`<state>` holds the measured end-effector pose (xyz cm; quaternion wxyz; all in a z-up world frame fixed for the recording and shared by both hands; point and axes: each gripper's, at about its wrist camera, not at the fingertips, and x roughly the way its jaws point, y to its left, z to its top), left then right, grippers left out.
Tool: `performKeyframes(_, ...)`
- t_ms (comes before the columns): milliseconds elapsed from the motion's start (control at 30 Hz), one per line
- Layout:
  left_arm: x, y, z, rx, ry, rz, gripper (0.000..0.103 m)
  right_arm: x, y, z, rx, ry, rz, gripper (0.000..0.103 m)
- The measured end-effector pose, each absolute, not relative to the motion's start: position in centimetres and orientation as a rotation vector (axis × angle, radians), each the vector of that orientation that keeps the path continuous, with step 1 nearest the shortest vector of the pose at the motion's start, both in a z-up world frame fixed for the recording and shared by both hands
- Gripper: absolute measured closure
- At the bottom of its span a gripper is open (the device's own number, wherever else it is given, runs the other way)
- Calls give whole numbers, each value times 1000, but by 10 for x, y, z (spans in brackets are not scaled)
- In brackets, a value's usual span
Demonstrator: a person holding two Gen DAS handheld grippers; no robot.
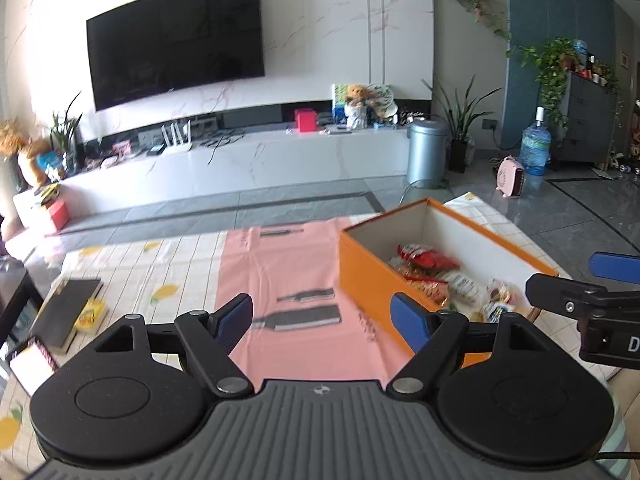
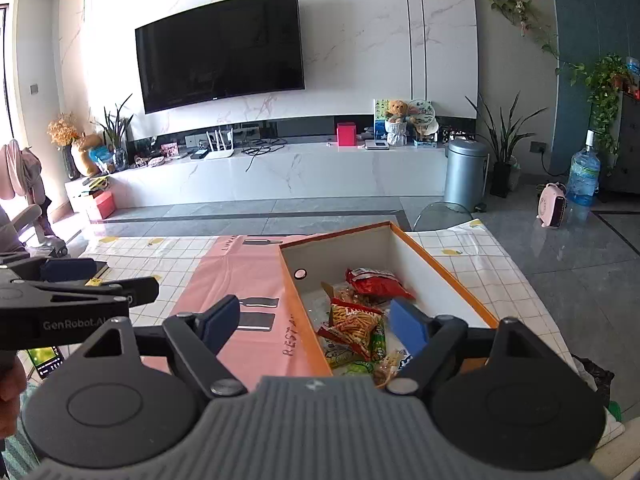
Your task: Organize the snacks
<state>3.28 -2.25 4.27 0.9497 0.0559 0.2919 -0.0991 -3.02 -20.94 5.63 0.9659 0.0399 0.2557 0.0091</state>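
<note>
Both claws empty, jaws spread wide. My right gripper [image 2: 316, 322] hangs over the orange box's [image 2: 448, 276] near end, snack packets [image 2: 356, 320] piled right below it. My left gripper [image 1: 324, 320] sits left of the box, over the pink mat [image 1: 280, 264]. The box's long axis runs away from me, angling right. I'd say right's nearer.

Both grippers are just hanging in the air, nothing in either one. The left hand-held gripper [image 1: 323, 318] has its blue-padded fingers [image 1: 234, 322] spread wide, pointing forward and a bit down. The right hand-held gripper [image 2: 314, 322] is the same deal, jaws wide apart, level with the left and close beside it, each poking into the other's view
</note>
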Motion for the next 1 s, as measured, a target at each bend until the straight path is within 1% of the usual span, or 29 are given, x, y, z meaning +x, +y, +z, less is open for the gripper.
performKeyframes(200, 22, -5, 23, 100, 645, -187, 11, -45, -188, 29, 64, 518, 1, 19)
performKeyframes(500, 9, 13, -2, 65, 699, -183, 11, -62, -171, 8, 45, 509, -37, 19)
performKeyframes(767, -2, 19, -13, 82, 720, -171, 11, -71, -165, -10, 47, 521, -88, 17)
performKeyframes(1000, -3, 21, -11, 78, 713, -165, 11, -69, -162, -10, 43, 531, -78, 16)
